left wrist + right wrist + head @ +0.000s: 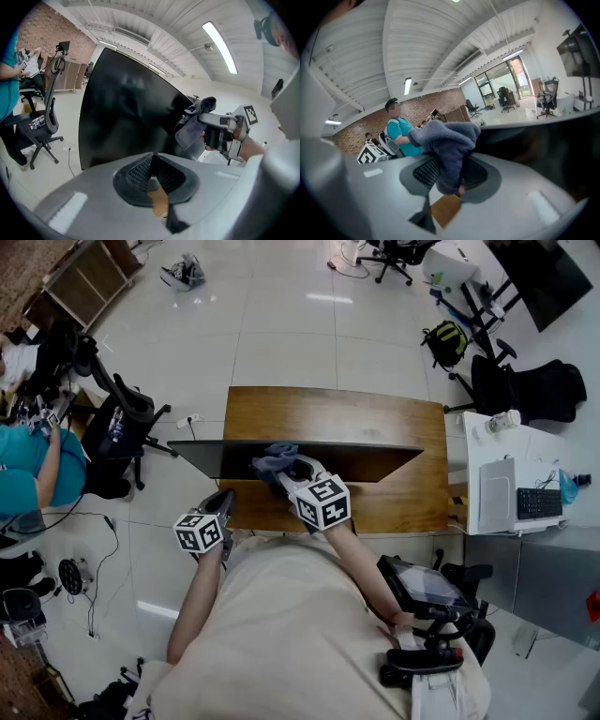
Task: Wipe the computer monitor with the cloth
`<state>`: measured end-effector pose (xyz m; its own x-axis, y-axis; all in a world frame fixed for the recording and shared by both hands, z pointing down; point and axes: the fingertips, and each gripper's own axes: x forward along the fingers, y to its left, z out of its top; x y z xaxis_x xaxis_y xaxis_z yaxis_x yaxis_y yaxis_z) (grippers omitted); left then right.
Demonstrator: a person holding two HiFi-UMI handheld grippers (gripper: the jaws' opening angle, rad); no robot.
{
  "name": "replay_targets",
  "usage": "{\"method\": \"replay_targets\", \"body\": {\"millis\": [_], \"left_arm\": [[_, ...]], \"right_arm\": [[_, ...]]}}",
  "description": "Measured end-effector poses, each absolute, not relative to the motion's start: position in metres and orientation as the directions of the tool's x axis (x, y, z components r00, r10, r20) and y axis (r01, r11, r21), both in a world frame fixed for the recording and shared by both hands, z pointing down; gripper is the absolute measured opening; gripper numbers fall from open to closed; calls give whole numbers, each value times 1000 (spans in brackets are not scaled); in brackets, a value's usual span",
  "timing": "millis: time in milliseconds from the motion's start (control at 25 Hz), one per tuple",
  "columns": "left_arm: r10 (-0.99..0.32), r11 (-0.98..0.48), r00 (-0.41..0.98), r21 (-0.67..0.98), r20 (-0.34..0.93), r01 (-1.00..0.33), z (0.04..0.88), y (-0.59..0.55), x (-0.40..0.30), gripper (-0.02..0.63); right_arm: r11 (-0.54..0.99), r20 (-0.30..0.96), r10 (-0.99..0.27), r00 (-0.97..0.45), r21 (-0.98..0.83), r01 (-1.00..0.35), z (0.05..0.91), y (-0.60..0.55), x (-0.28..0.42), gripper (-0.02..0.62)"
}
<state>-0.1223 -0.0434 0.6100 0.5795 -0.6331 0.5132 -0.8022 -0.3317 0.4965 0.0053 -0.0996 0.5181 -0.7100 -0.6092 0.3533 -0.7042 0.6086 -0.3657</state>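
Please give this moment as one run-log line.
right gripper: shut on cloth | cloth: near monitor top edge | left gripper: shut, empty

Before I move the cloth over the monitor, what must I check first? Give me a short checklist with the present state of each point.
1. Cloth gripped by the right hand-held gripper: ok, jaws shut on it.
2. Cloth pressed against the monitor screen: cannot tell.
3. Left hand-held gripper empty, jaws together: ok.
4. Monitor upright on the table: ok.
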Motion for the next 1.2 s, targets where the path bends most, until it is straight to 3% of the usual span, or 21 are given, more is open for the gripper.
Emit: {"method": "replay_targets", "body": {"millis": [1200], "left_arm": [[-607, -340, 598, 509, 524, -791, 618, -21, -81, -3]], "right_arm": [[500, 328, -740, -587, -314, -807, 517, -91, 125, 118]]}}
